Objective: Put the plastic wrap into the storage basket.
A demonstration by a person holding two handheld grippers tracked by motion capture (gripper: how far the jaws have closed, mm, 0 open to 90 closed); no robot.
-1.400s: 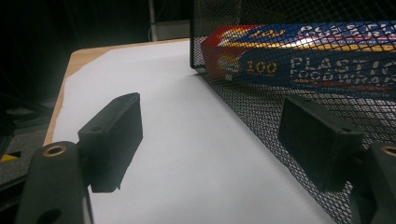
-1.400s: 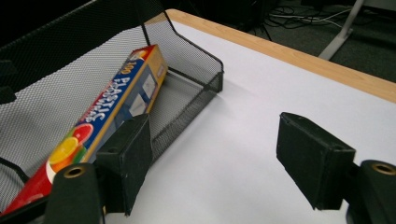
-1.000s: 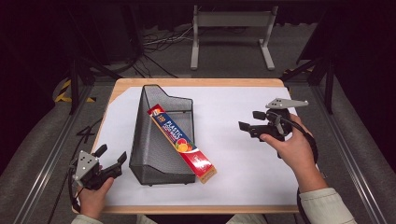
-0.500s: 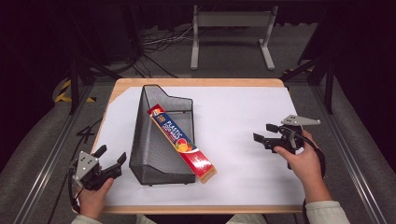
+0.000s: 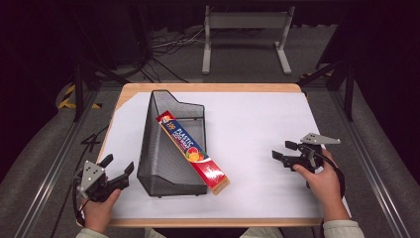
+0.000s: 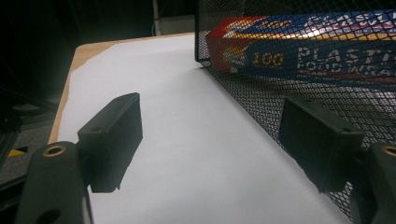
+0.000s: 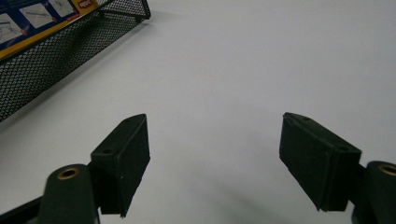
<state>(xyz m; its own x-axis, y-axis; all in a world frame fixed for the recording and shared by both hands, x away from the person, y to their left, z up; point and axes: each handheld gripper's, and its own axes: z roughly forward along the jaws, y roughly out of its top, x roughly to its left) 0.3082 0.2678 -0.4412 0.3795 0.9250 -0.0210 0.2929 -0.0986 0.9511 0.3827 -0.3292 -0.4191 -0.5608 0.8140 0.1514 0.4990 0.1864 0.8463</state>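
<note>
A black wire-mesh file holder point(image 5: 168, 148) lies on its side on the white table sheet. A long red and blue plastic food wrap box point(image 5: 192, 151) rests slanted across it, its near end sticking out onto the sheet. My left gripper point(image 5: 117, 166) is open at the table's front left corner, just left of the holder. In the left gripper view the mesh holder point(image 6: 289, 88) and the wrap box point(image 6: 308, 42) behind it are close on the right, with the left gripper point(image 6: 210, 140) empty. My right gripper point(image 5: 284, 150) is open over the sheet at the right, holding nothing.
The white sheet point(image 5: 247, 124) covers a wooden table point(image 5: 208, 88). In the right gripper view the right gripper point(image 7: 215, 158) faces bare sheet, the holder's corner point(image 7: 70, 51) at the upper left. A metal stand point(image 5: 246, 22) and cables lie on the floor beyond.
My right gripper has drawn back toward the front right of the table and lowered. The left gripper, holder and box have stayed put.
</note>
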